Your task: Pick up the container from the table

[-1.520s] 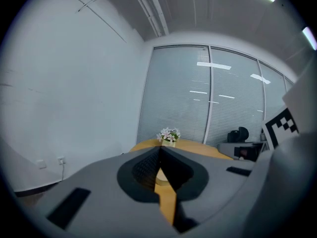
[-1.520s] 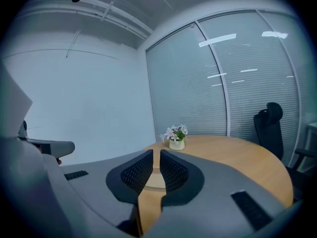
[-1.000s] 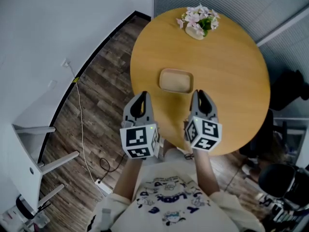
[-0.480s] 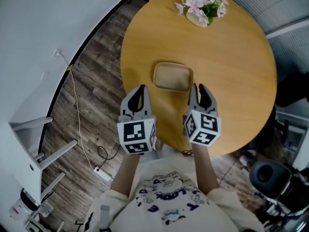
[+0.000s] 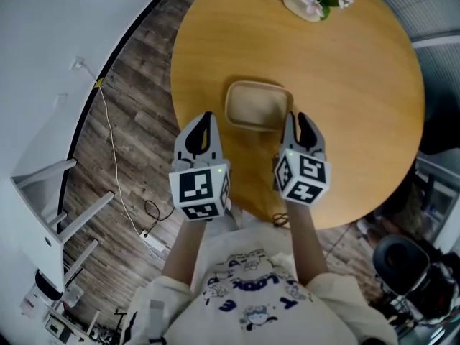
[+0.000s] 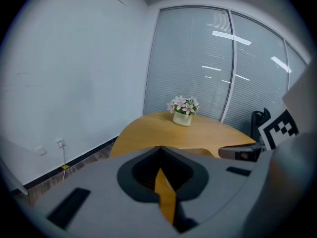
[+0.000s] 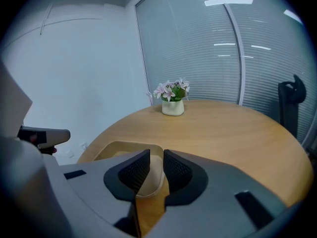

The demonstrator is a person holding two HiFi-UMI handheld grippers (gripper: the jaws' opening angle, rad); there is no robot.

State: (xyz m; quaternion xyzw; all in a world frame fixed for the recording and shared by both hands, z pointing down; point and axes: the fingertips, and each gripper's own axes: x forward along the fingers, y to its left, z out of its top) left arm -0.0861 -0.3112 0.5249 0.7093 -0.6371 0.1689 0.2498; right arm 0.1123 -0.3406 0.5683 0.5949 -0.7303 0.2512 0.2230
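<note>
Container point(image 5: 257, 106): shallow tan tray, mid-bench point(image 5: 359, 85), just ahead of both grippers. I judge it light, stiff and smooth, best taken by the right rim. Left gripper point(image 5: 204, 122): fingers clenched, empty. Right gripper point(image 5: 297, 120): fingers narrowly parted, empty.

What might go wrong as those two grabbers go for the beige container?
1. The right gripper has its jaws only narrowly apart at the rim of the container; pinching just that edge might let it tilt or slip.
2. The left gripper is shut beside the container; moving in like that, it might shove it across the table instead of gripping.
</note>
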